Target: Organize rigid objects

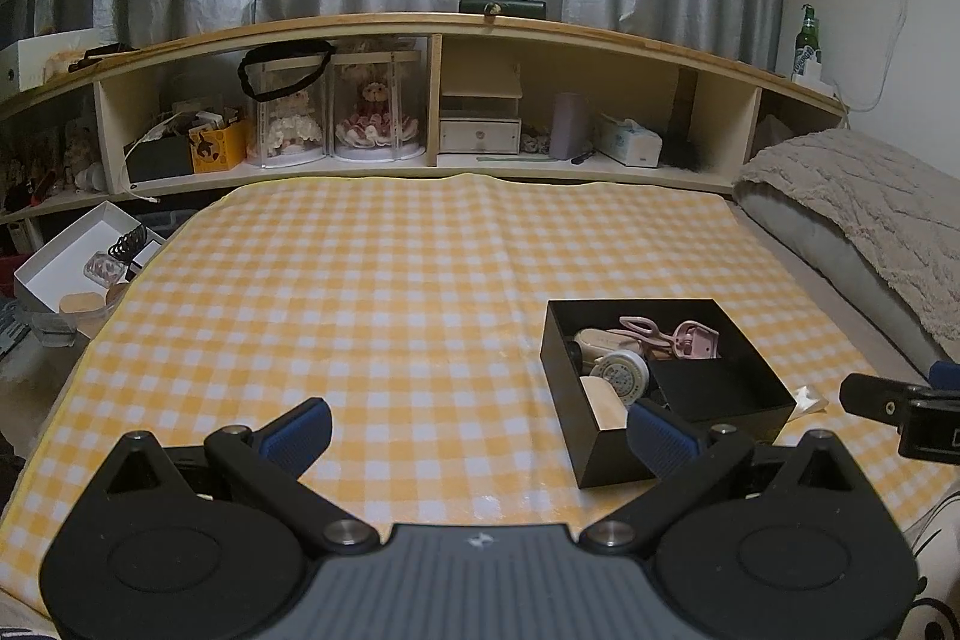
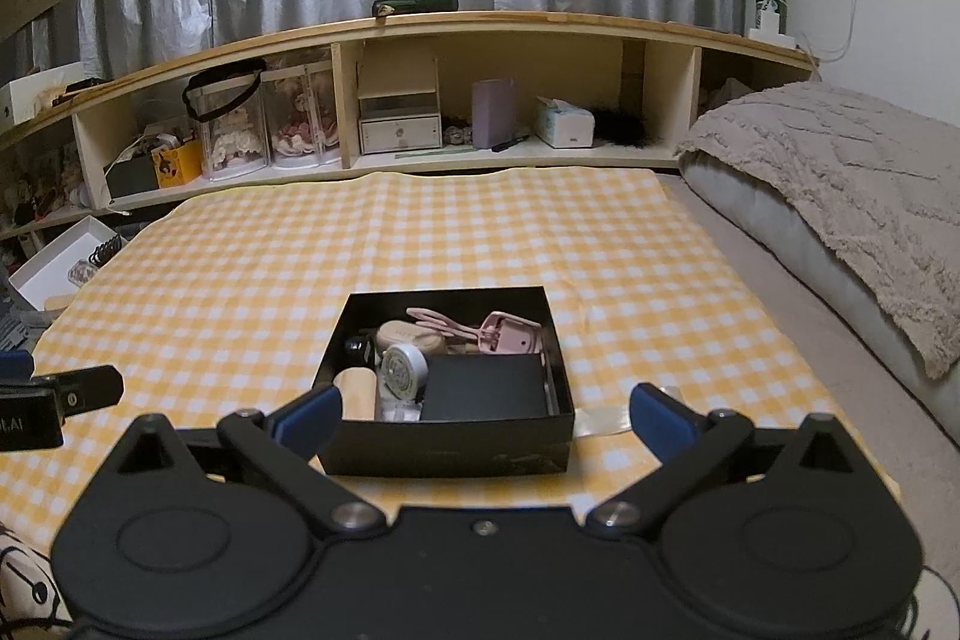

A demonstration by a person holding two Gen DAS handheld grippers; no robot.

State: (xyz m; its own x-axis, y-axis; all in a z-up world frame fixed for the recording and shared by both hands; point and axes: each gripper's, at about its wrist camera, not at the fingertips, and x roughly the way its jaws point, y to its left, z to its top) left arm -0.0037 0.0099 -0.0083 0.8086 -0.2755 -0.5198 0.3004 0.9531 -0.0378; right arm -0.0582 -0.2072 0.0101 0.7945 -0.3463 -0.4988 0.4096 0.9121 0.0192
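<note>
Right gripper (image 2: 483,415) hangs spread and empty before the filled black box (image 2: 447,445) on checked cloth (image 2: 420,232).

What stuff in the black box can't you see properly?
- Left wrist view: the black box's near corner is hidden by the left tool finger.
- Right wrist view: whatever lies under the dark flat case is covered.
- Both views: the print on the round tin is too small to read.
</note>
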